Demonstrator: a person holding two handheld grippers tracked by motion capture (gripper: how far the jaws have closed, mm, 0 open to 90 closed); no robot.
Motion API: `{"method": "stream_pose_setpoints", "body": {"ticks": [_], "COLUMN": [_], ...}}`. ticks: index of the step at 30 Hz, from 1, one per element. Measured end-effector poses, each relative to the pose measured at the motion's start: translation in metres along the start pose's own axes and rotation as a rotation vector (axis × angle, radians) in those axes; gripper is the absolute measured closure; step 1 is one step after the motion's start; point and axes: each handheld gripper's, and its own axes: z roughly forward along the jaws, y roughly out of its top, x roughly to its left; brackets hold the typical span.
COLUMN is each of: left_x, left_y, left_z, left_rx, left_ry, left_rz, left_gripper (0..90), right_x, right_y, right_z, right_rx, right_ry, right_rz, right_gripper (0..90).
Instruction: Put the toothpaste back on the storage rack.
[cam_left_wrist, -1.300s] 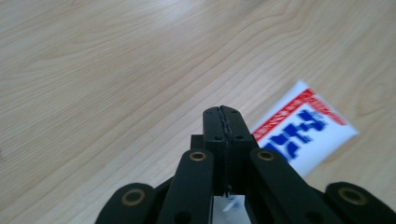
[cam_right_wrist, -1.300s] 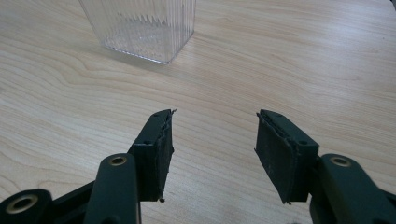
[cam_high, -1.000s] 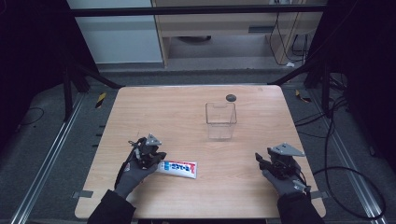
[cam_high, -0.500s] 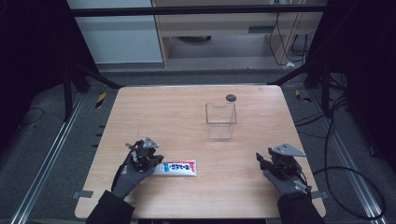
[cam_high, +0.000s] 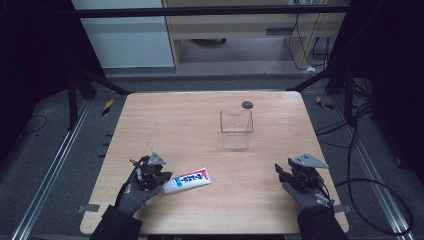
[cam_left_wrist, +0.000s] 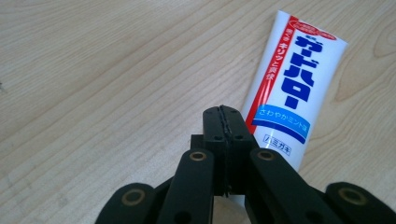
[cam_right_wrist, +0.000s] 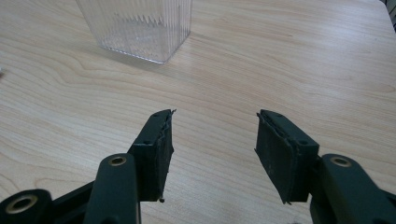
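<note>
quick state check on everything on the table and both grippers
toothpaste tube: lying flat on the table, not gripped
clear plastic container: upright, open top, empty
small dark round object: resting on the table behind the container
left gripper: jaws shut, empty, beside the tube
right gripper: jaws open, empty

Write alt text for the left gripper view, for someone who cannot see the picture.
Two black jaws of the left gripper rise from the bottom edge, pressed together with nothing between them, just in front of a white toothpaste tube with red and blue lettering. The tube lies flat on a pale wooden table, slanting toward the upper right.
</note>
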Motion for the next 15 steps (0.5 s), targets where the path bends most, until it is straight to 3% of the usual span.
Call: {"method": "stream_pose_setpoints", "body": {"ticks": [15], "left_x": [-0.015], "left_y": [-0.004], "left_z": [0.000], "left_rx": [0.027], "left_ry": [-0.022], "left_rz": [0.024], "left_gripper": [89.3], "right_x": [-0.002], "right_y": [-0.001], "right_z": [-0.001], "right_rx": [0.000], "right_ry": [-0.003], "right_rz": [0.005], "right_gripper": [45.6]}}
